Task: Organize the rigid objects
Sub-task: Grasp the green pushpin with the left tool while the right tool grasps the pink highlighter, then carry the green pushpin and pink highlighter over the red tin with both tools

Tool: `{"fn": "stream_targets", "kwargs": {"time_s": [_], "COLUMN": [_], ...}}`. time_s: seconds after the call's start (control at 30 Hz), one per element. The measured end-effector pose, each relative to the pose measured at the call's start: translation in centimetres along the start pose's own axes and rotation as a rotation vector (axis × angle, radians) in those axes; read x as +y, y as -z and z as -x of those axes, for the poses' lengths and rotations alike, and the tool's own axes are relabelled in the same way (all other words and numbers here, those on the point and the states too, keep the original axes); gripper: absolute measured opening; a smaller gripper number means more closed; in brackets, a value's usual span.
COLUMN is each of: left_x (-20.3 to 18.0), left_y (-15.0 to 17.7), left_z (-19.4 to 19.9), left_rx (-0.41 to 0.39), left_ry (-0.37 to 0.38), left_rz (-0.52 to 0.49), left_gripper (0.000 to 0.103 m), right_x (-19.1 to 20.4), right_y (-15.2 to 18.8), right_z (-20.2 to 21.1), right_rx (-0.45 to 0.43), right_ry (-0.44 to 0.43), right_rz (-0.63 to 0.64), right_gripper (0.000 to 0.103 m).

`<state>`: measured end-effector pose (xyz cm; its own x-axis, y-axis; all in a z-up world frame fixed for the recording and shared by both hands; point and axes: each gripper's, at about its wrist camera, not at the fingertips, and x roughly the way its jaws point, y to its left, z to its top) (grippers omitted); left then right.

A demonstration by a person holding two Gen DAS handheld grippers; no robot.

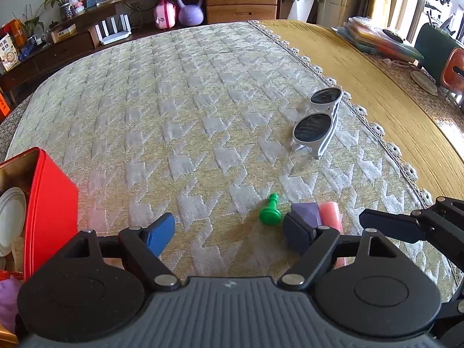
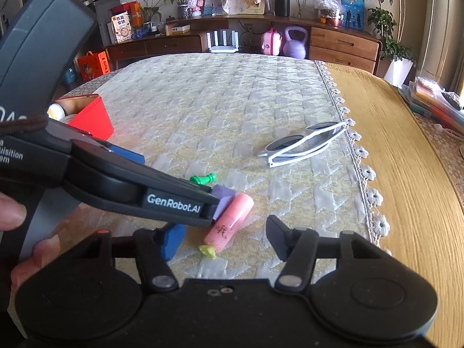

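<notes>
Pink cylinder (image 2: 229, 223) between the right gripper's (image 2: 224, 236) parted fingers

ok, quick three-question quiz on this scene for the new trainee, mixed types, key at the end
1. True or false: the pawn stands upright.
2. Which lies nearest the lace edge of the cloth? A pawn, B sunglasses, C red box.
3. What lies between the fingers of the right tongs?

Key:
1. False: it lies on its side.
2. B.
3. The pink tube; the pads do not press on it.
</notes>
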<state>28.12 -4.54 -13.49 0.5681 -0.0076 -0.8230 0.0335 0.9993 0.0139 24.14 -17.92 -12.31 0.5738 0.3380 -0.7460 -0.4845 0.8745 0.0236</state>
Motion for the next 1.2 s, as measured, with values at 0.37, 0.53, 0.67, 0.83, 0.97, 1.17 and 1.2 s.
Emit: {"fn": "stream_targets", "kwargs": {"time_s": [0.37,0.53,0.67,0.83,0.97,1.17,1.2], "left_x": [-0.7,-1.0,-1.0,-0.7,-0.2,0.9,1.2], "left_y": [0.0,0.0,0.1,0.3,0.6,1.0,1.0], "left_z": [0.0,0.2,0.2,0.6,1.3,3.3,3.8], "left_rx": [-0.052,-0.069,-0.074,-0.067,-0.066,-0.063,-0.065], "left_ry": [0.058,0.086,0.095,0.111,0.114,0.12,0.123], "left_rz": [-0.039,-0.048,-0.06,-0.049,-0.034,0.003,0.012], "left_gripper": [0.06,0.031,0.015,0.015,0.015,0.015,0.015], "right_x": [-0.5,-1.0,-1.3,-1.3,-1.3,-0.6,-0.4], "right_y": [0.6,0.7,0.8,1.0,0.9,0.8,0.8], "right_z": [0.0,0.3,0.5,1.1,2.0,3.5,3.9], "right_rx": [0.001,-0.001,-0.005,-0.008,-0.02,-0.032,-0.034], "right_ry": [0.042,0.053,0.054,0.049,0.042,0.025,0.02], "right_rz": [0.008,-0.008,-0.021,-0.045,-0.07,-0.096,-0.1], "right_gripper": [0.03,0.015,0.015,0.015,0.015,0.015,0.015]}}
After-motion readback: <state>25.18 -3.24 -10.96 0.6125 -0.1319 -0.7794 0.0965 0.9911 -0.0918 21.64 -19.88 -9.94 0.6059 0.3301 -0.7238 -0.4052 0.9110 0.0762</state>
